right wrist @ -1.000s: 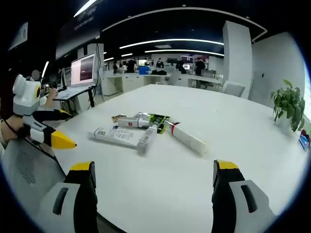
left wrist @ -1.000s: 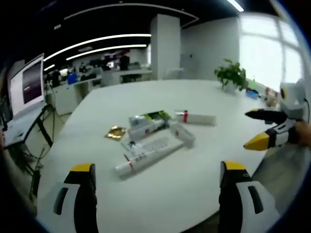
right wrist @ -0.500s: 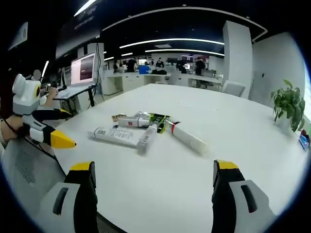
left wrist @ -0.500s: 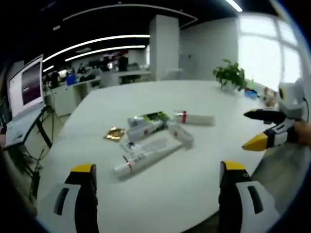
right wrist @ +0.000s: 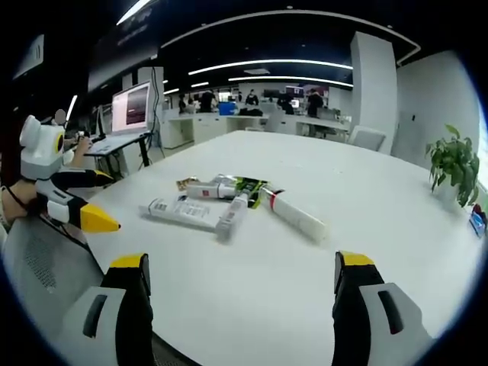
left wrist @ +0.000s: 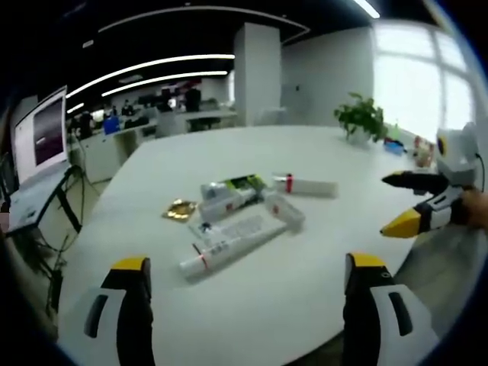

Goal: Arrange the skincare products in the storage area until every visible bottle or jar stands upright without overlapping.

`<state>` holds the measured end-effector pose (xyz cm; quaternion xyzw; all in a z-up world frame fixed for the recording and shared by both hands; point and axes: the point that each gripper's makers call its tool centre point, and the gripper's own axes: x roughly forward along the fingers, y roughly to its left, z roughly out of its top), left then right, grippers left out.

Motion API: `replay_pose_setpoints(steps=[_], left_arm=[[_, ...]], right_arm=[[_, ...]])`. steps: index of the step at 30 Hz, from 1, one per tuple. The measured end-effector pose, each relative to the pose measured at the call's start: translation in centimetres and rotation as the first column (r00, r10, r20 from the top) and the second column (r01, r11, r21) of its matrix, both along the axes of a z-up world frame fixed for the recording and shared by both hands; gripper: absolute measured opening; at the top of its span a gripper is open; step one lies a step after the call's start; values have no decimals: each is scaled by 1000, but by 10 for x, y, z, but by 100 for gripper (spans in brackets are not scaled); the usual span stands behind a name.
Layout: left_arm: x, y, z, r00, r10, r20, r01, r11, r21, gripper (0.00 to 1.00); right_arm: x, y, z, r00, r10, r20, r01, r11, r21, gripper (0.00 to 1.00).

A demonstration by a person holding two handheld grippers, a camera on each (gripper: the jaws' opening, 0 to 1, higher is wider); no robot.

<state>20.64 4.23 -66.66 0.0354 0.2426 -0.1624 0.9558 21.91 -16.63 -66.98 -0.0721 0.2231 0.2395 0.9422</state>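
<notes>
Several skincare tubes lie flat in a loose heap on the white table [left wrist: 290, 305]. Among them are a long white tube with a red band [left wrist: 229, 245], a white tube with a red cap [left wrist: 306, 185], a green sachet [left wrist: 245, 182] and a small gold packet [left wrist: 181, 208]. In the right gripper view the same heap shows as a long white tube [right wrist: 183, 214], another white tube [right wrist: 294, 216] and the green sachet [right wrist: 248, 184]. My left gripper [left wrist: 242, 268] is open, short of the heap. My right gripper [right wrist: 238, 268] is open too, also short of it. Each gripper enters the other's view: right one [left wrist: 415, 202], left one [right wrist: 80, 200].
A potted plant [left wrist: 363, 118] stands at the table's far side. A laptop [left wrist: 38, 141] on a stand is off the table's edge. Desks and people fill the office behind. Bare tabletop lies between both grippers and the heap.
</notes>
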Motion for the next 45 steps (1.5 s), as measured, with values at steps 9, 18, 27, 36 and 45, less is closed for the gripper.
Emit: replay_pose_setpoints(steps=[9,18,27,36,45], left_arm=[[0,2,1,1000,14,0,-14,1000,-10,99],[1,2,2,1000,22,7,-22,999,-23,99],[1,4,1,1000,24,-3,-24,999,-33,99],[0,2,1,1000,21,-7,-21,999,-46,99],[1,2,1,1000,19,-6,-20,998,-59,99]], right_arm=[[-3,6,-2,1000,30,-6,-30,999,-14,100],[-4,8,-4,999,43,-28,-43,999,-2,100],[0,10,-6,996,70,-50,-70,997,-13,100],[13,5,-2,994,112,-16,-113,988,-102,100],[20,10,3,975,221,-1,-219,963,-156,100]])
